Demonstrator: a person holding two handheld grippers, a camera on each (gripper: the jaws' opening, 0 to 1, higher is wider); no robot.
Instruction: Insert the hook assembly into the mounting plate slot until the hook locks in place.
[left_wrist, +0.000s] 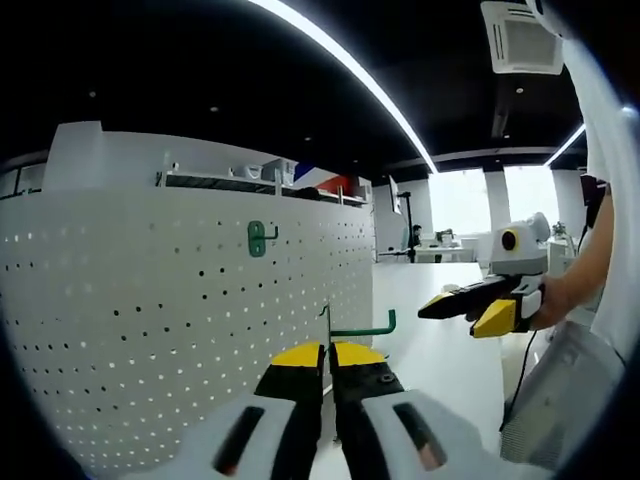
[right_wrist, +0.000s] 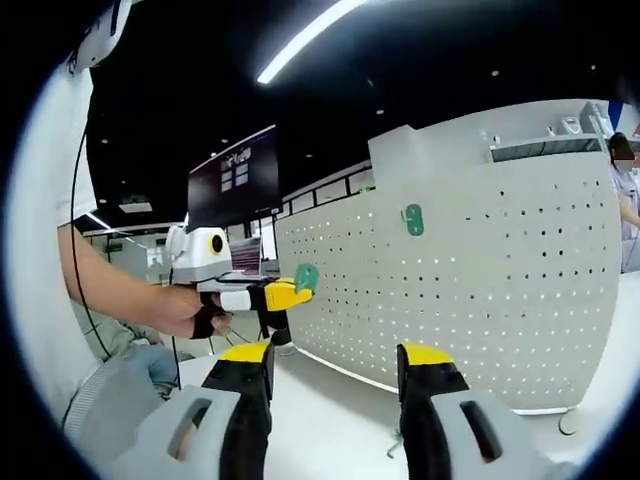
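My left gripper (left_wrist: 328, 356) is shut on a green hook assembly (left_wrist: 362, 327), whose arm sticks out to the right with an upturned tip. The white perforated mounting plate (left_wrist: 150, 320) stands upright just left of and behind it. A second green hook (left_wrist: 257, 238) hangs on the plate higher up. In the right gripper view, the left gripper (right_wrist: 285, 294) holds the green hook (right_wrist: 306, 276) near the plate's (right_wrist: 480, 290) left end, and the mounted hook (right_wrist: 412, 219) sits above. My right gripper (right_wrist: 337, 356) is open, holding nothing, and faces the plate; it also appears in the left gripper view (left_wrist: 470, 308).
The plate stands on a white table (left_wrist: 440, 350). A shelf with small items (left_wrist: 260, 180) runs along the plate's top. A person's arm (right_wrist: 110, 280) holds the left gripper. A dark monitor (right_wrist: 235, 180) stands behind. Another person (right_wrist: 625, 190) is at the far right.
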